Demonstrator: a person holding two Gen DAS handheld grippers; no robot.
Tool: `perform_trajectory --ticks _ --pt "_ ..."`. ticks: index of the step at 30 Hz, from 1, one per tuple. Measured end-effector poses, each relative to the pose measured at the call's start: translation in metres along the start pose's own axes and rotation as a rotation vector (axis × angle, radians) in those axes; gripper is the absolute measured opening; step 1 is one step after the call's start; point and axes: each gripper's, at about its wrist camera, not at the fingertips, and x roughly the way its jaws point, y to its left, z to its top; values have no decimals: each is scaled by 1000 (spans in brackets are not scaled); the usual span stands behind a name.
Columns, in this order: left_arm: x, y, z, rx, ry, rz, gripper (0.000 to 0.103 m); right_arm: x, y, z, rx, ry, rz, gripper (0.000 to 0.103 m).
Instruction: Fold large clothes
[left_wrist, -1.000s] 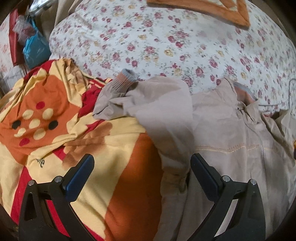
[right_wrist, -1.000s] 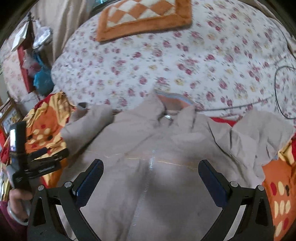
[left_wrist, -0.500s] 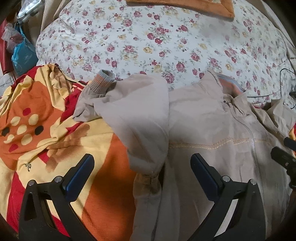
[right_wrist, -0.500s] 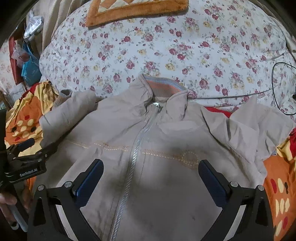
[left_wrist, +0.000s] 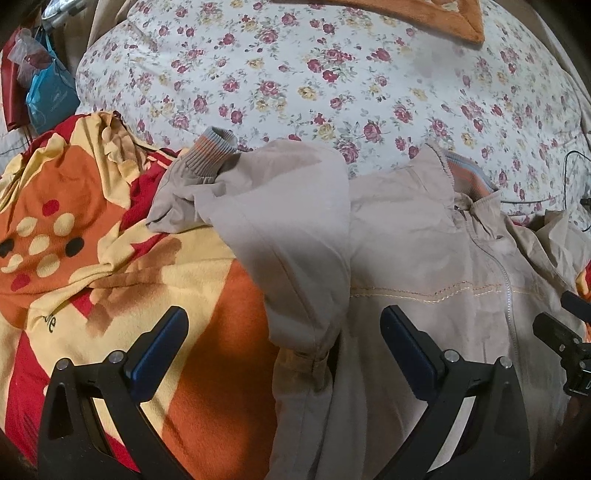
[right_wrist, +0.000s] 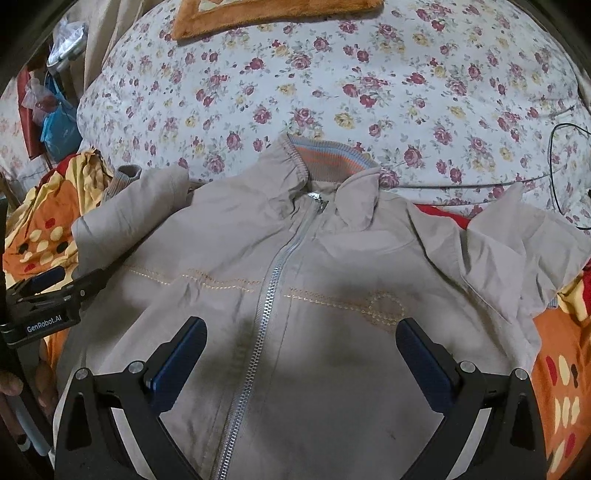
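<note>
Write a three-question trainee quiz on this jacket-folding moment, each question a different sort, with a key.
1. True or false: the jacket lies front up with its zipper closed.
2. Multiple choice: the left gripper is A) shut on a sleeve, B) open and holding nothing, C) shut on the collar.
3. Fill in: the sleeve on the left side of the left wrist view lies partly on the orange, red and yellow ____.

Key: 1 true; 2 B; 3 blanket. The right gripper is likewise open above the jacket's chest.
</note>
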Motion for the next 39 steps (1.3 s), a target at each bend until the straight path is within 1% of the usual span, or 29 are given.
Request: perform_trajectory --ticks 6,18,39 --pt "2 1 1 -5 4 2 103 6 -3 0 6 17 -3 103" --pt "0 -1 2 11 -8 16 103 6 -1 -2 13 20 -3 103" --pt "1 2 4 -1 -5 20 103 12 -2 -4 28 43 2 103"
